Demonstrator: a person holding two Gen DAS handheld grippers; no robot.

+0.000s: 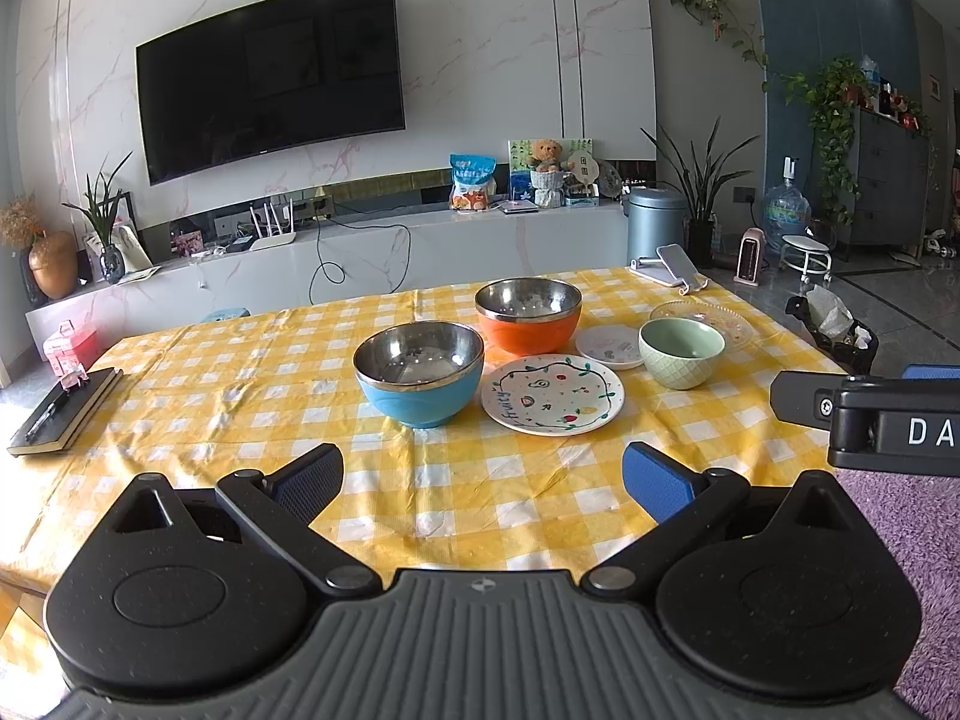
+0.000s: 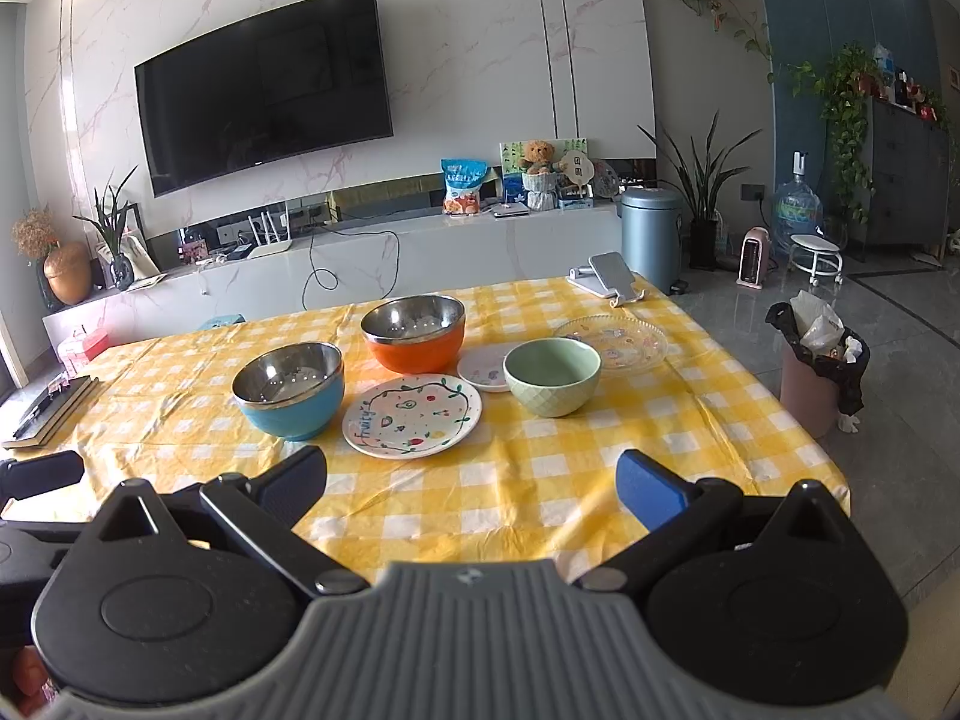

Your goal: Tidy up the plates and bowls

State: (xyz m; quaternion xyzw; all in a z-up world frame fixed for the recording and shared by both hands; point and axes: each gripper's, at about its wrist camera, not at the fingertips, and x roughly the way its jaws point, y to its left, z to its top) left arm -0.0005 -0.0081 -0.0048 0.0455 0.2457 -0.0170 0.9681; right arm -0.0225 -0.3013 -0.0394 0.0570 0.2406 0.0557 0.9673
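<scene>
A blue steel-lined bowl (image 1: 419, 373) (image 2: 290, 390), an orange steel-lined bowl (image 1: 528, 315) (image 2: 414, 333), a green bowl (image 1: 681, 353) (image 2: 552, 377), a painted fruit plate (image 1: 552, 394) (image 2: 412, 416), a small white plate (image 1: 609, 346) (image 2: 483, 371) and a clear glass plate (image 1: 729, 321) (image 2: 618, 343) sit apart on the yellow checked tablecloth (image 1: 252, 396) (image 2: 600, 480). My left gripper (image 1: 483, 480) is open and empty above the near table edge, short of the blue bowl. My right gripper (image 2: 471, 483) is open and empty, short of the fruit plate.
A notebook with a pen (image 1: 63, 411) (image 2: 51, 411) lies at the table's left edge. A phone on a stand (image 1: 675, 264) (image 2: 612, 282) sits at the far right corner. A bin (image 2: 819, 360) stands on the floor right of the table. The right gripper's body (image 1: 870, 414) shows at right.
</scene>
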